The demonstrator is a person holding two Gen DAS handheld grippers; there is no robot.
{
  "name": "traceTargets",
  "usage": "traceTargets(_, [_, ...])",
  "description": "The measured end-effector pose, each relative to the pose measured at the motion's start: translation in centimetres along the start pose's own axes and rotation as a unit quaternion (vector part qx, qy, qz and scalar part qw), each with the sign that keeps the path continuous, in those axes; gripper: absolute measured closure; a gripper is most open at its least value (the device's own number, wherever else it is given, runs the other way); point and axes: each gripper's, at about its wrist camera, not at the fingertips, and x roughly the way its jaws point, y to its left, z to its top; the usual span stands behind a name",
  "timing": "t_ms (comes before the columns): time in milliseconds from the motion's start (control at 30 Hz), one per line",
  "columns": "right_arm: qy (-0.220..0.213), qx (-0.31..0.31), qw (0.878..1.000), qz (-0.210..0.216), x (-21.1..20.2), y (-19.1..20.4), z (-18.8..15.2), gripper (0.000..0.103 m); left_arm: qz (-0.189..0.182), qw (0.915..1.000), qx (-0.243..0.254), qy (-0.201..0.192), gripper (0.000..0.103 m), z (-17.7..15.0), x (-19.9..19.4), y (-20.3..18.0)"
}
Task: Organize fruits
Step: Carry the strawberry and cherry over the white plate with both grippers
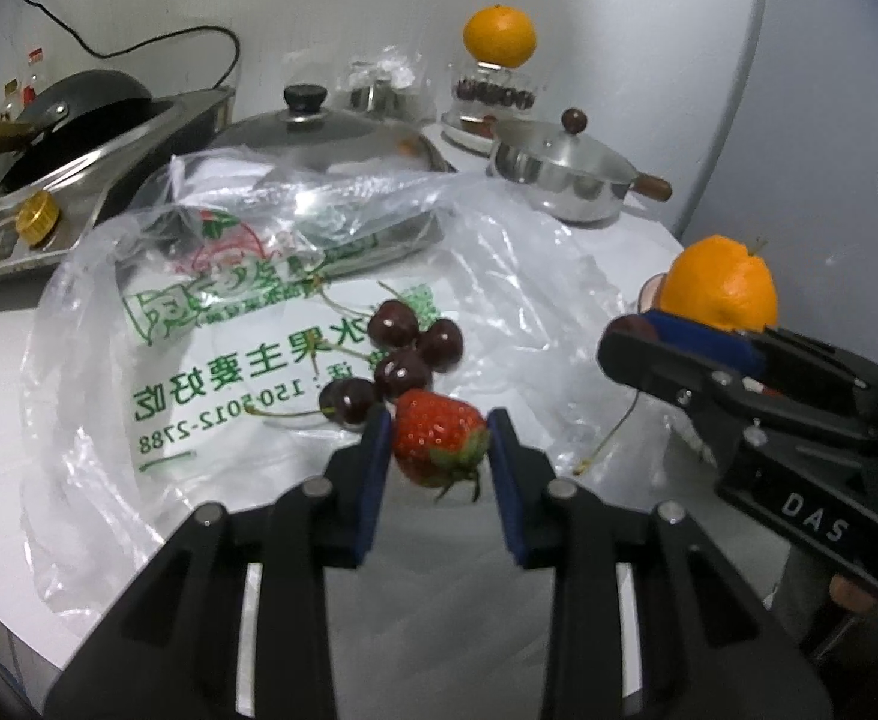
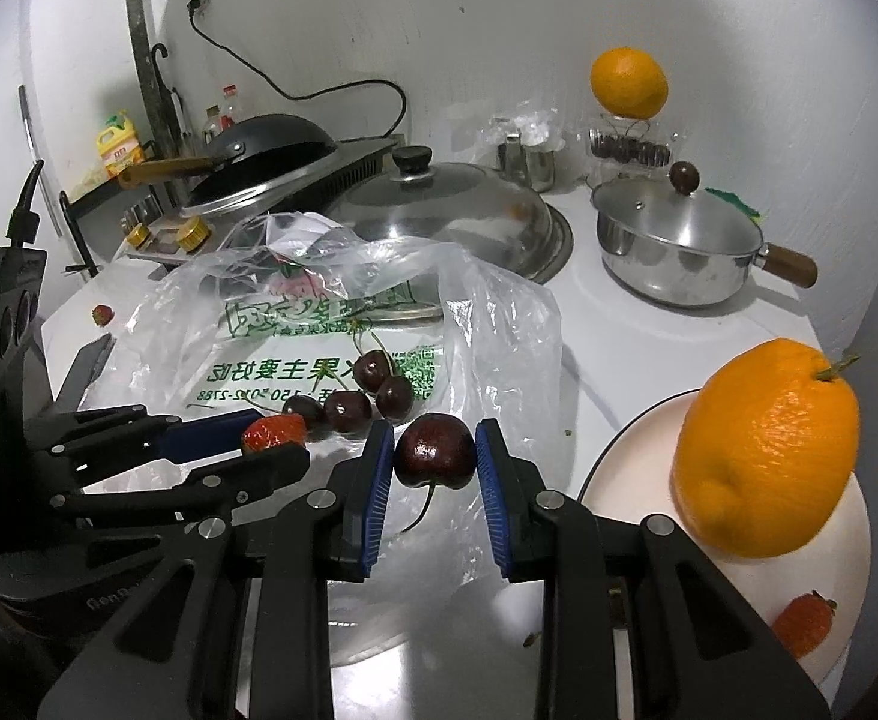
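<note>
Strawberry [image 1: 435, 441] sits pinched in the left gripper [image 1: 439, 450] fingers, a cherry [image 2: 435, 450] in the right gripper [image 2: 435, 459]; both hang above the plastic bag [image 2: 499, 324]. Next, I judge, each goes onto the plate [image 2: 631, 450] beside the orange [image 2: 766, 450].

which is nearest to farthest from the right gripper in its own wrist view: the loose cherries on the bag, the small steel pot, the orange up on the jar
1. Loose cherries, on the plastic bag just beyond the right gripper, slightly left.
2. Small steel pot, farther back on the right of the counter.
3. Orange, perched on the jar by the back wall.
</note>
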Motion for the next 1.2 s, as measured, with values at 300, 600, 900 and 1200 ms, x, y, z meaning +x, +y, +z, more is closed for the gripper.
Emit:
traceTargets(300, [-0.016,-0.004,1.0,-0.014,-2.2,0.6,0.1,0.073,-0.012,0.9997,0.005,-0.018,0.07,-0.2,-1.8,-0.6])
traceTargets(600, [-0.038,0.006,0.999,-0.025,-4.2,0.3,0.1,0.073,-0.02,0.9991,0.015,-0.035,0.07,0.0,-3.3,-1.6])
traceTargets(900, [-0.057,0.02,0.998,-0.036,-6.3,-0.9,0.0,0.073,-0.03,0.9981,0.031,-0.045,0.07,0.5,-3.8,-3.2])
traceTargets(1200, [-0.066,0.033,0.996,-0.055,-8.0,-3.1,-0.8,0.073,-0.047,0.9965,0.054,-0.044,0.07,0.6,-3.5,-5.8])
